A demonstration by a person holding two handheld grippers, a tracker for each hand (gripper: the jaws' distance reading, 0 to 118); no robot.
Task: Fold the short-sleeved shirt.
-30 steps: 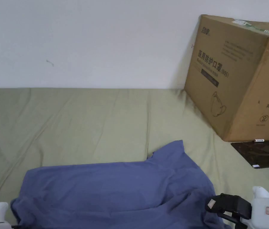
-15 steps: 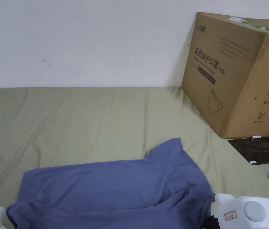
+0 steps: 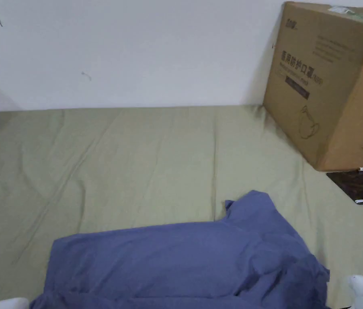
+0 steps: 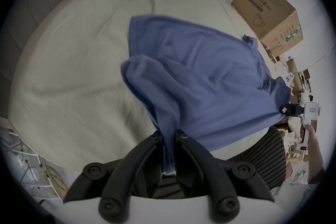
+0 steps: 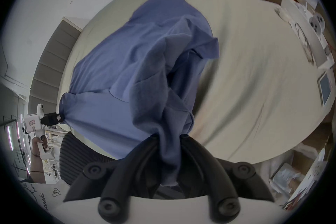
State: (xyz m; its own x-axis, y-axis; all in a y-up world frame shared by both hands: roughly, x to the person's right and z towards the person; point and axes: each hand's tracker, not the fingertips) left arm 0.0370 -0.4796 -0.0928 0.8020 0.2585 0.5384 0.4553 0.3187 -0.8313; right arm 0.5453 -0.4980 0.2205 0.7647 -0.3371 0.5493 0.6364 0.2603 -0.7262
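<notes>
The shirt [image 3: 184,261] lies on the bed [image 3: 136,161], its near edge lifted off the sheet and the rest trailing away toward the wall. Each gripper holds one end of that near edge: in the left gripper view the left gripper [image 4: 168,135] has its jaws closed on a bunched fold of blue cloth, and in the right gripper view the right gripper [image 5: 168,137] is clamped the same way on a thicker, more crumpled wad. Each view also catches the other tool far off at the shirt's opposite end, so the held edge is stretched between them, running side to side across the person's front. That is the shirt's long axis as it lies now, parallel to the wall, with a sleeve [image 3: 253,207] poking out toward the box [image 3: 329,84] on the right side. The relation the next move turns on is this: the free body of the shirt lies straight ahead of both grippers, so a fold would likely carry the held edge forward over it, both hands travelling together. Neither hand is plainly nearer; the right end looks more bunched and may need a tug outward first to flatten it.
</notes>
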